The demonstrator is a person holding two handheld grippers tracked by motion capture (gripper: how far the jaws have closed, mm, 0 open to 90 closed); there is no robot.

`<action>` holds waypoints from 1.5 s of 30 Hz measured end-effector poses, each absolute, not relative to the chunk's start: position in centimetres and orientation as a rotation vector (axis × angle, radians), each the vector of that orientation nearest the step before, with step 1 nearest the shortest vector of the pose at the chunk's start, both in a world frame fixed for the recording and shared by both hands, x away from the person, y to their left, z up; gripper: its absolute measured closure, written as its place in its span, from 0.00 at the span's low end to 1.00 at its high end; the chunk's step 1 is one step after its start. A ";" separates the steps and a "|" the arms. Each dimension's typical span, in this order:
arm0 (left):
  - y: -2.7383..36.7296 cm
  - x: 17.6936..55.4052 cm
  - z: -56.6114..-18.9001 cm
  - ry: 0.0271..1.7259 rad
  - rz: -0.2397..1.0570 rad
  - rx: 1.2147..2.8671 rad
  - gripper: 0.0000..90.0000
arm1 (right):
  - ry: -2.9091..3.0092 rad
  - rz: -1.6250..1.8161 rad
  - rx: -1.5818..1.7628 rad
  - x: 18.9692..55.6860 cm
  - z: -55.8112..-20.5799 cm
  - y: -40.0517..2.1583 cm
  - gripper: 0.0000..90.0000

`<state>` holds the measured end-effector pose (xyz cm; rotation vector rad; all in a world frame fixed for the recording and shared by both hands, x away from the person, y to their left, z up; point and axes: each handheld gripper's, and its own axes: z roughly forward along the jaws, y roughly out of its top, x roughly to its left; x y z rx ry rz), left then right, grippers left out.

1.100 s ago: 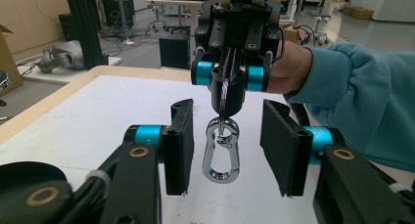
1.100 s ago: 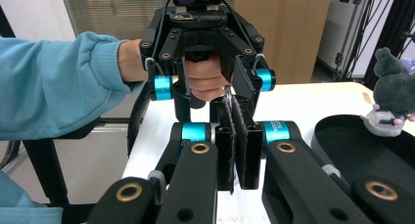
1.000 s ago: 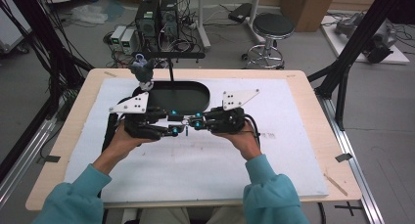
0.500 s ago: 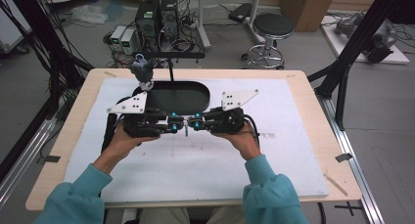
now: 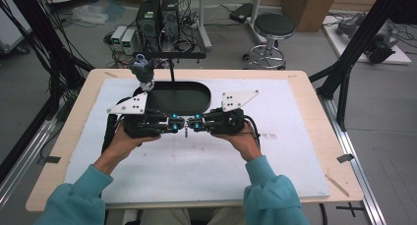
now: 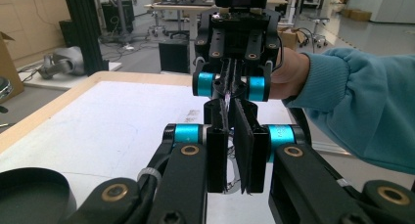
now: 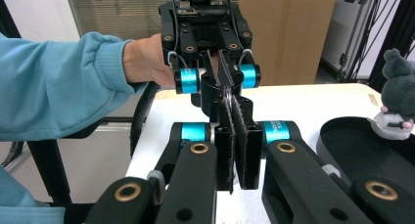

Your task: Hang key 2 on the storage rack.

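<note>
1. Holding the two claws tip to tip above the white mat, in front of the black tray [image 5: 208,94].
2. The right gripper [image 5: 192,125] is clamped shut on the small thin piece [image 5: 186,132], which hangs between both noses.
3. The left gripper [image 5: 180,125] has just been closing, and its pads look pinched on the same piece.
4. I reckon the handover or pull is what's left. Nothing is in the tray yet.

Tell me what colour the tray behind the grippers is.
Black: the oval tray, best seen in the high view.
</note>
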<state>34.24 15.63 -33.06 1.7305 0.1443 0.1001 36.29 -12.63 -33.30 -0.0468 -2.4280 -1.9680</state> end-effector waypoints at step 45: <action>17.6 36.8 -29.5 0.278 0.234 1.818 0.98 | -2.619 -2.169 -0.559 34.0 -34.3 -19.1 0.01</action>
